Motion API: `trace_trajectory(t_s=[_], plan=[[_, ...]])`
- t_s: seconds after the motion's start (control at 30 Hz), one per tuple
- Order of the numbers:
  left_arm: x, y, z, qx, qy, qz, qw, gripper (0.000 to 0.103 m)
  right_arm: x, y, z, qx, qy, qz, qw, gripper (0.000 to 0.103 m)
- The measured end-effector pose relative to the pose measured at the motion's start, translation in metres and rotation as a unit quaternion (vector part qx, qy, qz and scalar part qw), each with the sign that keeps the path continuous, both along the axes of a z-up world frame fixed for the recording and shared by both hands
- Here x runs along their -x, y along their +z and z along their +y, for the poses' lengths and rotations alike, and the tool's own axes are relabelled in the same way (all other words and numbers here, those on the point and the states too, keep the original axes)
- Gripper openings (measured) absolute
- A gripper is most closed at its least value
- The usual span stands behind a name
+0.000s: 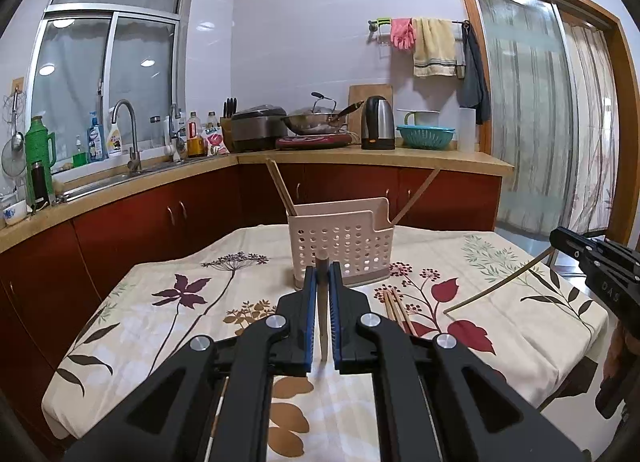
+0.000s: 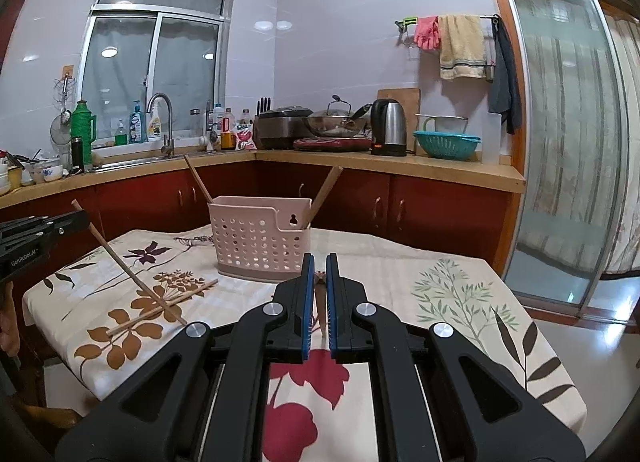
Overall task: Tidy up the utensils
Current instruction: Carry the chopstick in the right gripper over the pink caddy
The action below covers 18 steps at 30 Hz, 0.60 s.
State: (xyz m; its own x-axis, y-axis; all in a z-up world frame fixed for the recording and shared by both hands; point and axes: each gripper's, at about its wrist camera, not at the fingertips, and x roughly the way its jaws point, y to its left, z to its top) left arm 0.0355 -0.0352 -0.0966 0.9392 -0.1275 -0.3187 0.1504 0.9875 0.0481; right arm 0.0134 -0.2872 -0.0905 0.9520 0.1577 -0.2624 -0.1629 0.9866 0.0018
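At the left, the left gripper (image 1: 322,274) is seen with its fingers (image 1: 307,290) clenched on a single chopstick (image 1: 322,310), which is held steeply tilted above the bench (image 1: 120,322); in the right wrist view this same chopstick (image 2: 132,274) slants down from the gripper toward the bench's left part, its lower tip above or at the loose chopsticks (image 2: 160,312) lying there; whether it touches them cannot be told. These loose chopsticks (image 1: 396,310) are laid on the flowered cloth, near the bench's middle and in front of the caddy. Further along, a pink perforated utensil caddy (image 1: 340,250) is stood upright toward the far edge of the bench. Wooden chopsticks (image 1: 280,186) are leaned out of its left side, and another stick (image 1: 416,196) is leaned out of its right side. At the right, the right gripper (image 2: 320,274) is shown with its fingers (image 2: 332,282) clenched on a thin stick (image 2: 321,314), of which only a short stretch is visible between the blue pads. In the left wrist view a long thin stick (image 1: 500,286) is seen running from this gripper down to the cloth near the bench's right edge.
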Motion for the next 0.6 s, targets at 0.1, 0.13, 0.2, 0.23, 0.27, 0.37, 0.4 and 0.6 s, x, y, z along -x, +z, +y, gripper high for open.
trace_trajectory(t_s=[0.1,0.13,0.2,0.23,0.27,0.37,0.4,0.6], plan=[[-0.008,0.002,0.003,0.003,0.003,0.002,1.0000,0.007,-0.011,0.003,0.001,-0.007,0.006,0.000,1.000,0.006],[-0.010,0.002,0.005,0.004,0.004,0.002,1.0000,0.007,-0.014,0.004,0.001,-0.009,0.008,0.000,1.000,0.006],[-0.013,0.004,0.005,0.003,0.007,-0.001,1.0000,0.007,-0.023,0.005,0.003,-0.010,0.011,0.002,1.000,0.006],[-0.016,0.004,0.004,0.002,0.007,-0.002,1.0000,0.007,-0.027,0.005,0.004,-0.010,0.012,0.003,1.000,0.006],[-0.019,0.005,0.004,0.001,0.008,-0.004,1.0000,0.007,-0.032,0.005,0.005,-0.010,0.013,0.003,1.000,0.006],[-0.027,0.008,0.004,-0.002,0.006,-0.004,1.0000,0.007,-0.042,0.006,0.008,-0.010,0.014,0.001,1.000,0.006],[-0.030,0.009,0.004,-0.003,0.005,-0.004,1.0000,0.007,-0.045,0.007,0.010,-0.011,0.015,0.000,1.000,0.006],[-0.049,0.014,0.005,-0.002,0.001,-0.006,1.0000,0.007,-0.071,0.012,0.014,-0.013,0.016,-0.009,1.000,0.006]])
